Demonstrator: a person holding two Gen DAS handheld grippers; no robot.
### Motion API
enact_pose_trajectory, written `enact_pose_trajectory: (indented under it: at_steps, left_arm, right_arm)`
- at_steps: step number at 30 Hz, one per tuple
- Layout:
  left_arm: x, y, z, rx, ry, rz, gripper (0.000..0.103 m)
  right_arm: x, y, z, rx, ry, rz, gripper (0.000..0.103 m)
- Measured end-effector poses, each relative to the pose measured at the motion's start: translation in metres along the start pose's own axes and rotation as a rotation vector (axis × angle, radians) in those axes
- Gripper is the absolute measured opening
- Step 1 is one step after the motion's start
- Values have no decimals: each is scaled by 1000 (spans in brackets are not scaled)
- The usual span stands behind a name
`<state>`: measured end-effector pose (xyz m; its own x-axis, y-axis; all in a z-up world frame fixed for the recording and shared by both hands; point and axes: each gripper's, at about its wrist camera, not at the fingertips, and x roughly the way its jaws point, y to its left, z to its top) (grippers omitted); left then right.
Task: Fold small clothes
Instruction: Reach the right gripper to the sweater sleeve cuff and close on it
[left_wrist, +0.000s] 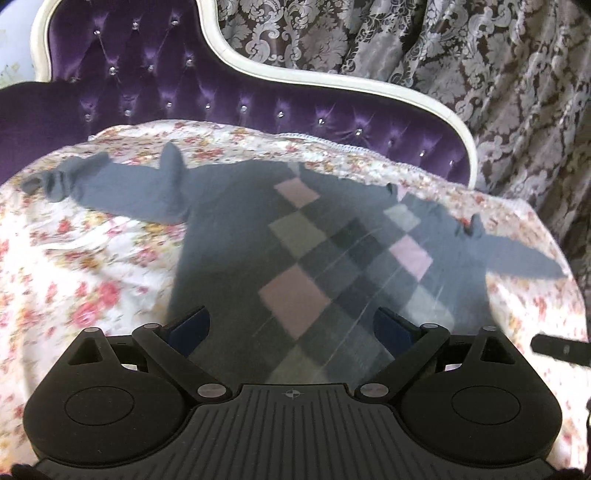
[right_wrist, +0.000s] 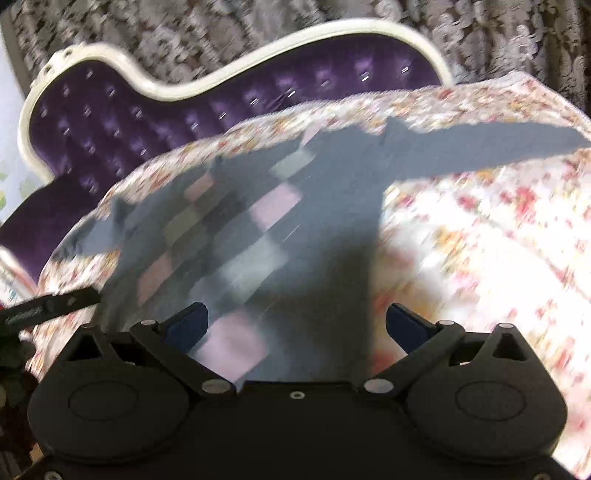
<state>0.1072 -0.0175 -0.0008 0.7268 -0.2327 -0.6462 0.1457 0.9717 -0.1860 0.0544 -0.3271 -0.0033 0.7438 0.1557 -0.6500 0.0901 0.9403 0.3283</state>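
Your grey argyle sweater lies spread mid-frame on the floral bedspread, purple tufted headboard and damask curtains up top. Left tool and right tool both gape wide, holding nothing.

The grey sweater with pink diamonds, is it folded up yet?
Not yet. The grey argyle sweater lies spread flat on the floral bedspread, both sleeves stretched outward.

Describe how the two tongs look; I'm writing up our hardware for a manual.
Both look alike. The left tongs and right tongs have matte black bodies with two round discs, angled black link arms with silver pivot pins, and dark blue fingertips. The left body has a ribbed centre plate with a small crosshair mark. No cables, hands or sleeves show.
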Motion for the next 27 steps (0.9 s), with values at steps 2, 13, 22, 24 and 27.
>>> enact_pose_trajectory:
  at_steps: [2, 13, 22, 24, 27]
  left_arm:
    - [11, -4, 4, 5, 3, -2, 96]
    - [60, -26, 6, 72, 19, 71, 97]
    - [83, -30, -15, 110, 46, 108, 98]
    - [82, -30, -15, 106, 44, 107, 98]
    - [84, -28, -14, 102, 52, 100, 101]
  right_arm:
    - [8, -21, 14, 37, -8, -17, 102]
    - [51, -154, 85, 206, -83, -230, 78]
    - [74, -247, 130, 307, -200, -370, 71]
    - [78, -262, 136, 345, -208, -384, 69]
    - [88, -288, 142, 428, -210, -391, 67]
